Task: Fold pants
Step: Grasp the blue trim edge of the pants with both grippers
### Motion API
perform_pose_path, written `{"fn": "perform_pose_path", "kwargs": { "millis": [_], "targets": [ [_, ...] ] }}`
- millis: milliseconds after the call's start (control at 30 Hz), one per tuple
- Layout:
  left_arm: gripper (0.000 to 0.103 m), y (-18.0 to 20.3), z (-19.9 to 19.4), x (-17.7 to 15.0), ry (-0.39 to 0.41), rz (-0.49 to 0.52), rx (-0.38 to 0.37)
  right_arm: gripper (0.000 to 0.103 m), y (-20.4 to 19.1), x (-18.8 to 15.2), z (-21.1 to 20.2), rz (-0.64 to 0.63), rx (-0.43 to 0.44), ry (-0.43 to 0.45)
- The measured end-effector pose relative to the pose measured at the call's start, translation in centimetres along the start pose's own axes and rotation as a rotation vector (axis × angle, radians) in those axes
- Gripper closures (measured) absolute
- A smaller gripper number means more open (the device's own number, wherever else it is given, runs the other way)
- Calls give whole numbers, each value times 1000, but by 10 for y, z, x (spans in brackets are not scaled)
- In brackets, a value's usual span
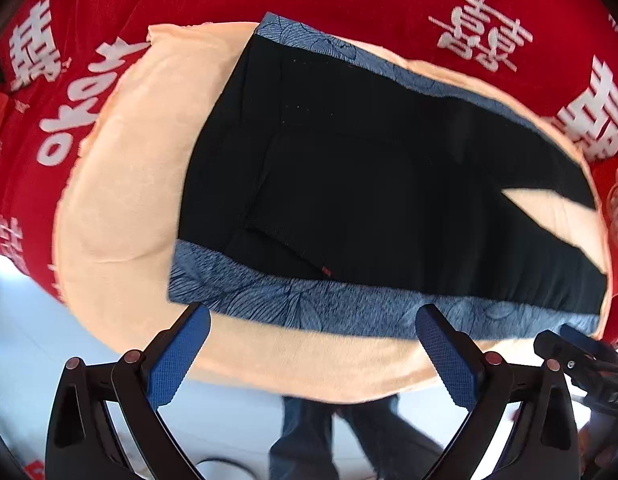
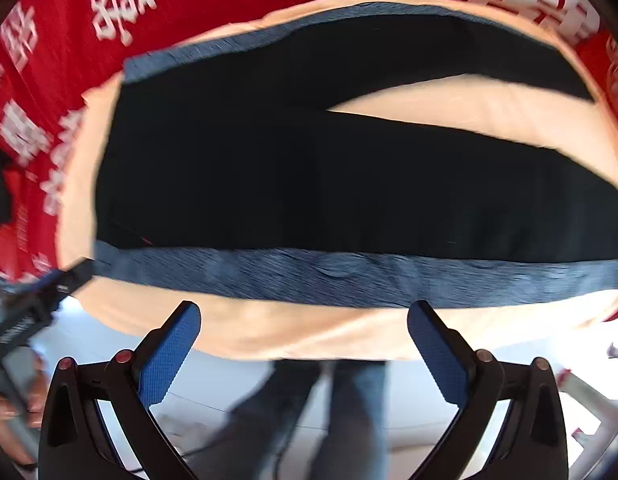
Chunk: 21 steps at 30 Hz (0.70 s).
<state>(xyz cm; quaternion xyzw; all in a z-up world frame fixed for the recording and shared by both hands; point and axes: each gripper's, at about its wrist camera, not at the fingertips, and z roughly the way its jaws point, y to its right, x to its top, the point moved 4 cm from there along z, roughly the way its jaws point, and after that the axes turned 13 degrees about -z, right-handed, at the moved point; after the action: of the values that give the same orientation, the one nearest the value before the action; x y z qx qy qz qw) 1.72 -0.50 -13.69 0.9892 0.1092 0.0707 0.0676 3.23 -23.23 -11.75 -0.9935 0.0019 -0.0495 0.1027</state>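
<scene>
Black pants lie flat ahead of both open claws, long axis running left to right.

I see the pants spread on a peach blanket over the red cloth; waist toward my left claw, legs toward my right claw. Both claws are released, holding nothing, just short of the blue side stripe.

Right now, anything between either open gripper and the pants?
Nothing visible. Both the left gripper and right gripper are open, short of the pants, whose blue side stripe lies nearest on the peach blanket.
</scene>
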Motion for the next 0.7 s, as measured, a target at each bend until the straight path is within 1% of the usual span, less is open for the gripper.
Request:
{"fn": "perform_pose_path", "kwargs": {
  "millis": [33,67,133,167,200,267,300,333,400,467,533,600,700],
  "targets": [
    [0,-3,4,1,5,-13,-29,0,0,1,2,21,54,22],
    [0,-7,7,3,7,-31,-62,0,0,1,6,57,149,54],
    [0,-17,17,5,1,-77,-127,0,1,2,13,108,286,96],
    [0,-20,20,6,-3,-94,-150,0,0,1,22,141,385,116],
    [0,-24,24,6,-8,-111,-173,2,-1,1,29,161,446,119],
    [0,-32,30,5,-17,-130,-208,13,-6,-4,53,205,568,110],
    [0,-34,33,4,-20,-132,-218,25,-10,-6,65,222,619,99],
    [0,-37,36,2,-24,-128,-222,34,-13,-10,76,235,655,87],
    [0,-44,42,-3,-37,-120,-234,36,-20,-23,104,264,720,56],
    [0,-47,48,-9,-58,-117,-247,36,-27,-34,125,283,753,40],
    [0,-49,56,-15,-84,-109,-261,36,-30,-39,137,306,769,39],
    [0,-49,63,-20,-104,-107,-282,36,-24,-40,145,367,808,81],
    [0,-44,76,-26,-154,-137,-329,36,-14,-28,139,446,878,145]
  ]
}}
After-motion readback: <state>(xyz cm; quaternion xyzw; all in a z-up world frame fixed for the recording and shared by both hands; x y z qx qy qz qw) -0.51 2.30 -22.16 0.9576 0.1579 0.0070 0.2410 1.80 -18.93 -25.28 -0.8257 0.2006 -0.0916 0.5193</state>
